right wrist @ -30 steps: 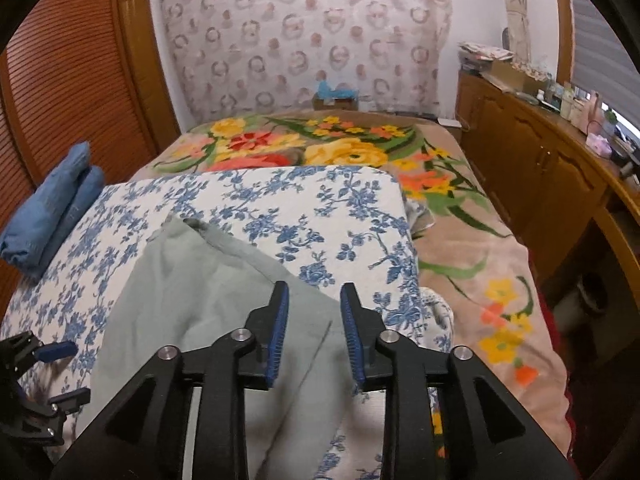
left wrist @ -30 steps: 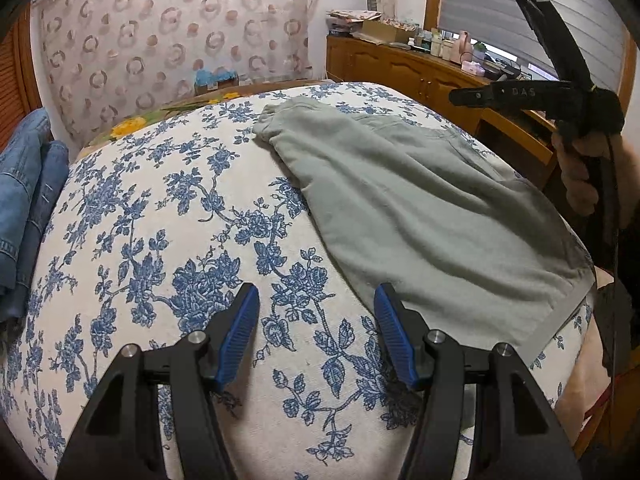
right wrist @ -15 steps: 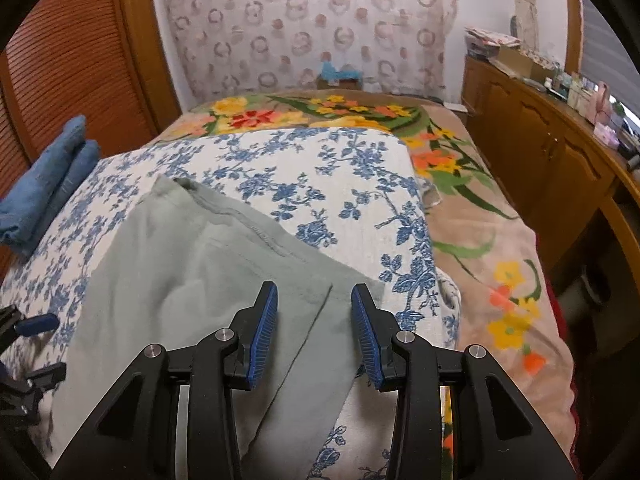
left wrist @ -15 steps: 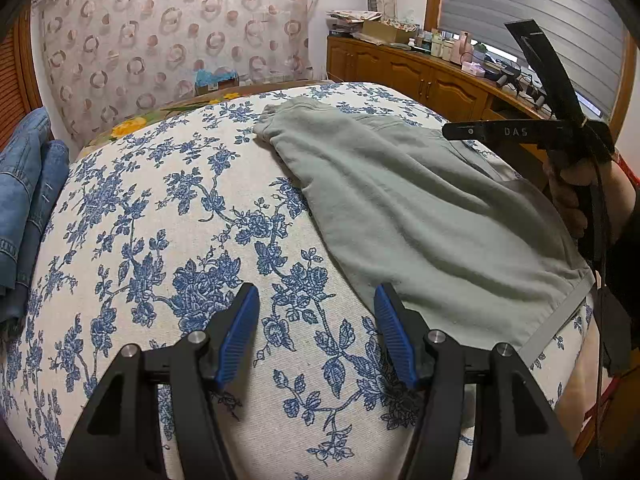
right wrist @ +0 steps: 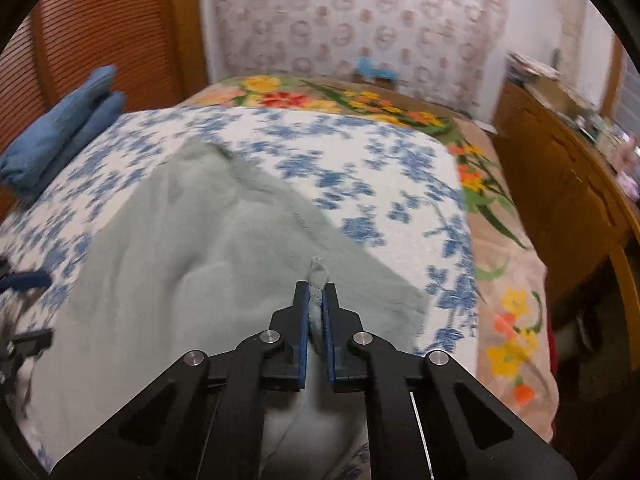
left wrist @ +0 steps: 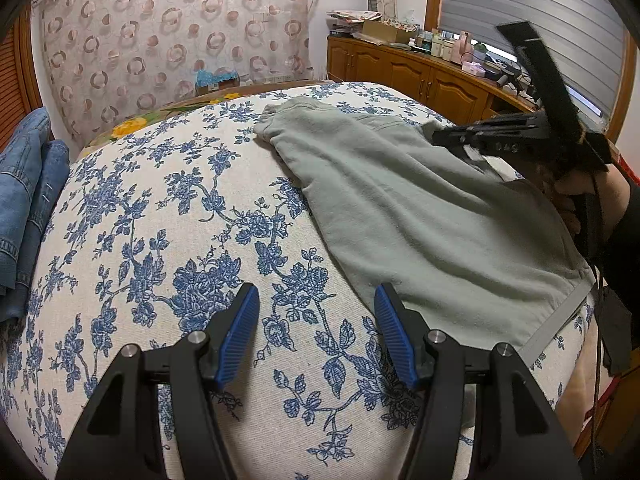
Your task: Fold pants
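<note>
Here, right gripper [right wrist: 315,312] having just closed, clamping a fold of the grey-green pants [right wrist: 192,248] near the bed's [left wrist: 168,208] right edge, left gripper [left wrist: 316,332] hovering spread over the floral cover, gripping nothing.

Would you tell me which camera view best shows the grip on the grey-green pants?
The right wrist view: the right gripper has pinched a fabric ridge of the grey-green cotton pants. The left wrist view shows them spread out, the pinch hidden.

Right tool [right wrist: 316,300] just closed, pinching pants [right wrist: 200,248] fold.
</note>
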A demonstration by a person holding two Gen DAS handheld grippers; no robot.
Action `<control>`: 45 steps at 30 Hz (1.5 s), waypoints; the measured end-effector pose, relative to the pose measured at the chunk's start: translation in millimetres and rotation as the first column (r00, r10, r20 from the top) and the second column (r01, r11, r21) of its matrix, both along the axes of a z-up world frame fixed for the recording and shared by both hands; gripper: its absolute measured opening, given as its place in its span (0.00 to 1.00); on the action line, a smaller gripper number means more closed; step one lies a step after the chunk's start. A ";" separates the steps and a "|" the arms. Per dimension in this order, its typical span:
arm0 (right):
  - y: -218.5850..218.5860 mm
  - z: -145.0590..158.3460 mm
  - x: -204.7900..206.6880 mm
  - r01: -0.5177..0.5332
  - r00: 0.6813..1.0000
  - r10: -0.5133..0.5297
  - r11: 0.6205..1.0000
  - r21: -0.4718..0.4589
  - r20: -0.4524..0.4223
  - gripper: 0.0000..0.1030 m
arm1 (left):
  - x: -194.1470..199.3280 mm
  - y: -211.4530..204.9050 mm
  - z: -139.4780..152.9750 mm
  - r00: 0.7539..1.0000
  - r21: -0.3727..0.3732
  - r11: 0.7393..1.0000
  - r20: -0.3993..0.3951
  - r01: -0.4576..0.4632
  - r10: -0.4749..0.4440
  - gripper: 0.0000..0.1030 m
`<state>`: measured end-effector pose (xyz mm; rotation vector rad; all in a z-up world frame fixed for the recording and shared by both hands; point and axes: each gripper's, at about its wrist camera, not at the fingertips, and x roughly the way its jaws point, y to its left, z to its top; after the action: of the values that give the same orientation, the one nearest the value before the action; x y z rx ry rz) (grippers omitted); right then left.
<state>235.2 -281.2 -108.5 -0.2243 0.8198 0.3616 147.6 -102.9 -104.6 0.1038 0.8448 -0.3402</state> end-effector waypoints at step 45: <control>10.7 -9.2 -114.3 0.092 0.995 -0.091 0.996 0.002 -0.026 0.46 | 0.0 -0.1 -0.6 1.000 0.000 1.000 0.001 0.000 0.000 0.58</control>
<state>121.0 -270.5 -117.7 -0.1781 0.8523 0.2804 147.7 -103.0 -105.2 0.1036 0.8437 -0.3399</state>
